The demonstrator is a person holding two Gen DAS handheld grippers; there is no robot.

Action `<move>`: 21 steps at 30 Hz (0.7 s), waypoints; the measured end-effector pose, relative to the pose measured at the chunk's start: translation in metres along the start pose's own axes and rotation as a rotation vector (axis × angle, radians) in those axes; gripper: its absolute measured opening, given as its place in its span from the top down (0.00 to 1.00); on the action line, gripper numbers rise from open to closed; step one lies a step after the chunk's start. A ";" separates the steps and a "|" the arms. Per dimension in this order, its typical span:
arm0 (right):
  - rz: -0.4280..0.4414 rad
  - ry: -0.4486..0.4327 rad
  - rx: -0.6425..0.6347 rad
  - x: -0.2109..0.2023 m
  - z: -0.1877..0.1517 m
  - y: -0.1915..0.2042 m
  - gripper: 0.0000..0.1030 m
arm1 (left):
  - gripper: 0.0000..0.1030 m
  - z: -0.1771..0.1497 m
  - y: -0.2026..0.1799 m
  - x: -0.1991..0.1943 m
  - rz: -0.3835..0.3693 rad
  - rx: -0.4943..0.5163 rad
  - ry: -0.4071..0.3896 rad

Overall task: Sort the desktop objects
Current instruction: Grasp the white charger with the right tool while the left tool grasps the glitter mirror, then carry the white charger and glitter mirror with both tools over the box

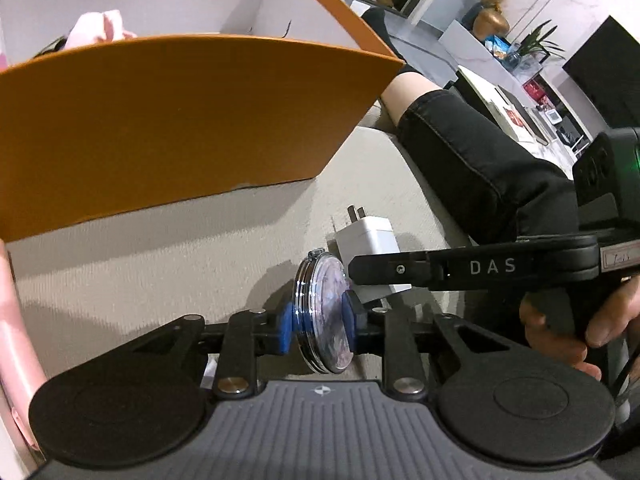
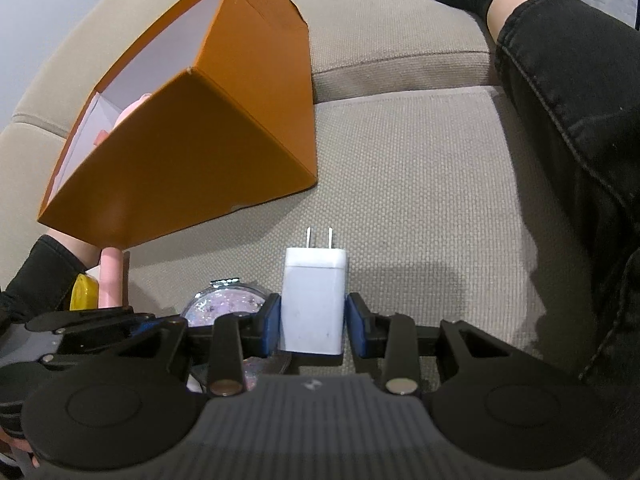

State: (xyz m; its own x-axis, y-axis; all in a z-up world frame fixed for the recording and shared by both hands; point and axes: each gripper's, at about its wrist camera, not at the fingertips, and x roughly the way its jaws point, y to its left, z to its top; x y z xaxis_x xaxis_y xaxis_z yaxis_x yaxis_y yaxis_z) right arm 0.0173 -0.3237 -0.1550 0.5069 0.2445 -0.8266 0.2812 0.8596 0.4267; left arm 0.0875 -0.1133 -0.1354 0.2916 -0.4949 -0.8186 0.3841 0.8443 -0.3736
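My left gripper [image 1: 320, 326] is shut on a round glittery compact mirror [image 1: 326, 312], held on edge just above the beige sofa cushion. My right gripper [image 2: 313, 326] is shut on a white plug charger [image 2: 314, 300], prongs pointing away; it also shows in the left wrist view [image 1: 366, 240], with the right gripper's finger [image 1: 460, 268] lying across it. The compact [image 2: 224, 300] shows left of the charger in the right wrist view. An open orange box [image 1: 180, 120] with a white inside stands beyond both grippers [image 2: 192, 148] and holds something pink [image 1: 100, 28].
The person's leg in black trousers [image 1: 480, 168] lies to the right on the sofa [image 2: 420, 184]. A pink object [image 2: 112, 280] and a yellow one [image 2: 84, 296] sit at the left by the box. A pink edge [image 1: 16, 340] runs along the far left.
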 end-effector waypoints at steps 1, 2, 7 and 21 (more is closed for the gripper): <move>-0.002 0.000 -0.002 0.000 0.000 0.001 0.63 | 0.73 0.000 0.001 0.000 0.000 -0.004 0.003; -0.004 0.000 -0.003 0.001 0.000 0.001 0.63 | 0.73 0.000 0.001 0.000 0.000 -0.008 0.004; 0.002 -0.004 0.011 0.000 0.000 -0.002 0.64 | 0.79 -0.001 0.001 -0.005 -0.019 -0.033 -0.013; 0.080 -0.101 -0.094 -0.066 0.012 0.026 0.65 | 0.86 0.020 0.000 -0.085 -0.081 -0.040 -0.173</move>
State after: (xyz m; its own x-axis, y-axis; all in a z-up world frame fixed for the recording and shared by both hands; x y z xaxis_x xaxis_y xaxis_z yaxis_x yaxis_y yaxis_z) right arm 0.0011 -0.3227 -0.0846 0.6052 0.2712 -0.7484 0.1619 0.8786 0.4492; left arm 0.0801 -0.0755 -0.0575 0.4086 -0.5862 -0.6996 0.3780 0.8064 -0.4549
